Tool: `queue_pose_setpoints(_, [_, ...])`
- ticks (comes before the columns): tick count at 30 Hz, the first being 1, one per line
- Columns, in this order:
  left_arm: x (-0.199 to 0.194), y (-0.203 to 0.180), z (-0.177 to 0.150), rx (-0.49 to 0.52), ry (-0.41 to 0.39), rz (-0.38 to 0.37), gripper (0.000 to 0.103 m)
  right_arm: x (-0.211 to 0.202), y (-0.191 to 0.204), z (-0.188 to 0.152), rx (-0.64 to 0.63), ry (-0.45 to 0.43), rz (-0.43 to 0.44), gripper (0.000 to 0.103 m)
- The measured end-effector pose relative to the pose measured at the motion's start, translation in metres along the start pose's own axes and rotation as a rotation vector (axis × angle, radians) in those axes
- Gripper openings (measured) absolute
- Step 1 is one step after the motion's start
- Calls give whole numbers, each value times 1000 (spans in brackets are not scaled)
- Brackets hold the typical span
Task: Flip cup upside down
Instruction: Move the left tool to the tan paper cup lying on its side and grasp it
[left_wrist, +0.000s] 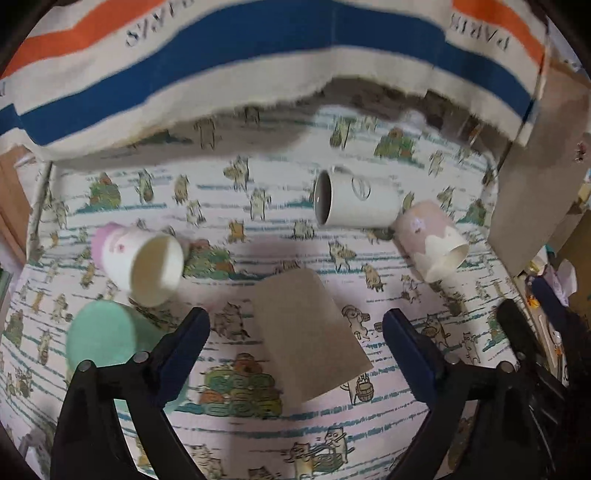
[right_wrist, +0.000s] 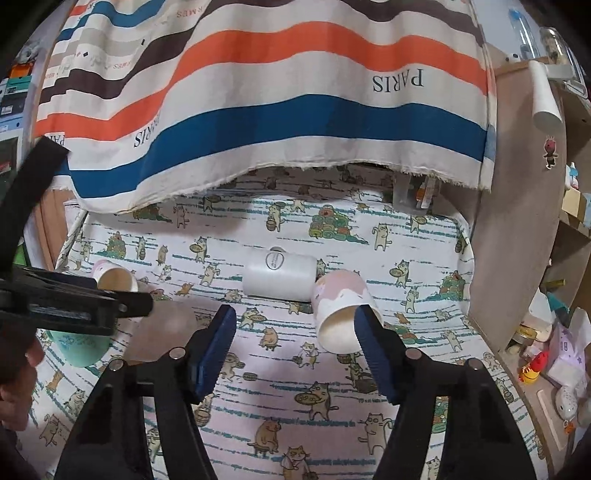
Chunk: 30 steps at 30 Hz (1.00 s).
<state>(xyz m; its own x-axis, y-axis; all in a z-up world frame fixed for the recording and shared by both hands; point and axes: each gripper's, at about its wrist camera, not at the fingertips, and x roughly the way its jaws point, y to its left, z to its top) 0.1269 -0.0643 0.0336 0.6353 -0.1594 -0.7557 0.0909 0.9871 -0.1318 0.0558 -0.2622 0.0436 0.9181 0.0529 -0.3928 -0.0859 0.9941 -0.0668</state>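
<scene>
Several cups lie on their sides on the cat-print cloth (left_wrist: 258, 435). A brown paper cup (left_wrist: 306, 332) lies between the fingers of my open left gripper (left_wrist: 295, 332), untouched. A white mug (left_wrist: 354, 199) and a pink-and-white cup (left_wrist: 430, 240) lie behind it. A lilac-and-white cup (left_wrist: 144, 262) lies at the left, with a mint-green cup (left_wrist: 103, 332) by the left finger. My right gripper (right_wrist: 295, 332) is open and empty. Its right finger overlaps the pink-and-white cup (right_wrist: 340, 306). The white mug (right_wrist: 279, 277) lies beyond.
A striped "PARIS" cloth (right_wrist: 258, 110) hangs over the back of the table. A wooden shelf (right_wrist: 517, 221) with small clutter stands at the right. The left gripper's body (right_wrist: 66, 302) crosses the left of the right wrist view.
</scene>
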Motion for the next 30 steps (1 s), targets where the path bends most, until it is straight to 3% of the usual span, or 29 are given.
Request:
queue_pose_setpoints(3, [24, -3, 3, -13, 88, 30, 93, -1, -7, -3, 6, -2, -1, 68])
queue_pose_setpoints(6, [43, -2, 4, -62, 166, -21, 93, -2, -13, -9, 8, -5, -13, 68])
queue_pose_setpoints(15, [80, -14, -5, -75, 263, 35, 93, 2, -38, -22, 36, 16, -45, 68])
queue_pose_setpoints(18, [84, -22, -11, -53, 268, 66, 88, 1, -46, -24, 58, 12, -52, 68])
queue_pose_setpoints(19, [84, -23, -12, -51, 268, 82, 77, 1, -48, -25, 66, 13, -49, 68])
queue_pose_setpoints(20, [84, -24, -13, -53, 267, 87, 73, 1, -48, -25, 70, 14, -48, 68])
queue_pose_setpoints(23, [79, -22, -15, -98, 256, 64, 72, 2, -50, -27, 70, 20, -50, 68])
queue_pose_setpoints(27, [62, -35, -17, -34, 201, 84, 69, 1, -52, -31, 66, 24, -59, 68])
queue_pose_setpoints(30, [48, -42, -19, -10, 201, 12, 68, 0, -54, -31, 71, 26, -65, 68])
